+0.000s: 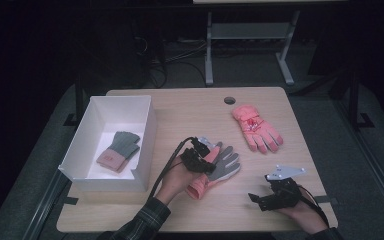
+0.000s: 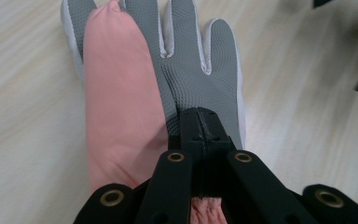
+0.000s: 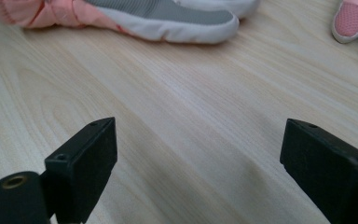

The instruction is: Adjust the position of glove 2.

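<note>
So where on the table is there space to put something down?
Bare wood lies along the far edge, between the white box and the pink glove, and in front of the right claw, whose jaws stand open. It is crowded in the middle, where the left claw pinches the pink and grey glove.

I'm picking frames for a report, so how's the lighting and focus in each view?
High view: dim, dark surroundings, table evenly lit. Left gripper view: bright, the glove sharp, the shut left tool crisp. Right gripper view: the open right tool slightly soft, wood grain clear.
</note>
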`<control>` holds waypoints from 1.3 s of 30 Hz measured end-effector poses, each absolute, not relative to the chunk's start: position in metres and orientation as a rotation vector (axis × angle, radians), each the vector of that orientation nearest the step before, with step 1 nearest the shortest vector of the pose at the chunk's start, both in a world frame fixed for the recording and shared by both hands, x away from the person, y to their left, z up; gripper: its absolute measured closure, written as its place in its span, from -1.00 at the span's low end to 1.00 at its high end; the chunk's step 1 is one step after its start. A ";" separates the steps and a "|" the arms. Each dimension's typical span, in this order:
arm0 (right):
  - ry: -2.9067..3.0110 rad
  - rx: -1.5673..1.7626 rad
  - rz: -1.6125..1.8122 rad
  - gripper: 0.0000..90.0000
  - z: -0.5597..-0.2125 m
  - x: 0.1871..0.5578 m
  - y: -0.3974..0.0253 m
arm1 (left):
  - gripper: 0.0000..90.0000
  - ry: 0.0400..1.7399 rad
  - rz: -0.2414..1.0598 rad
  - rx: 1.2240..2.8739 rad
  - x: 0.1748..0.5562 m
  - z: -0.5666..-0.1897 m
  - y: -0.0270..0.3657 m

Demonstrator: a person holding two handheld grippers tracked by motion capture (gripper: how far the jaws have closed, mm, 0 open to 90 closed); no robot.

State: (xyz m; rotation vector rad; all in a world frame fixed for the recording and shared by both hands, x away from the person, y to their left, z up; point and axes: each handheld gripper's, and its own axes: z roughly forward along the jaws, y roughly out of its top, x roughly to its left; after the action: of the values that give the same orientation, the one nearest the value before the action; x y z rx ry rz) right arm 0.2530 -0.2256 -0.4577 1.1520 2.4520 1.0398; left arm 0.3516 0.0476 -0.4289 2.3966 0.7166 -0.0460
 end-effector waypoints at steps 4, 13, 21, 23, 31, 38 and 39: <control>2.452 1.155 1.039 -0.76 -0.458 0.253 -0.225 | 1.00 0.677 -0.074 2.402 0.340 -0.430 0.036; 2.451 1.151 1.041 -0.76 -0.458 0.253 -0.226 | 1.00 0.675 -0.039 2.350 0.338 -0.415 0.049; 2.454 1.149 1.035 -0.76 -0.459 0.254 -0.226 | 1.00 0.821 0.036 2.322 0.345 -0.423 0.097; 2.455 1.154 1.034 -0.76 -0.458 0.253 -0.226 | 1.00 0.832 0.030 2.331 0.343 -0.427 0.101; 2.450 1.153 1.040 -0.76 -0.459 0.254 -0.226 | 1.00 0.796 -0.025 2.370 0.332 -0.431 0.108; 2.449 1.159 1.039 -0.76 -0.458 0.253 -0.227 | 1.00 0.769 -0.081 2.365 0.317 -0.434 0.108; 2.448 1.161 1.038 -0.76 -0.458 0.253 -0.227 | 1.00 0.753 -0.082 2.377 0.316 -0.435 0.107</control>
State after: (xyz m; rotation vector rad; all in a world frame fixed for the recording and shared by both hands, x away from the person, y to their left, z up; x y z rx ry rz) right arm 0.2530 -0.2273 -0.4583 1.1607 2.4476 1.0379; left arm 0.3156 0.1073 -0.4346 2.3767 0.7527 -0.0822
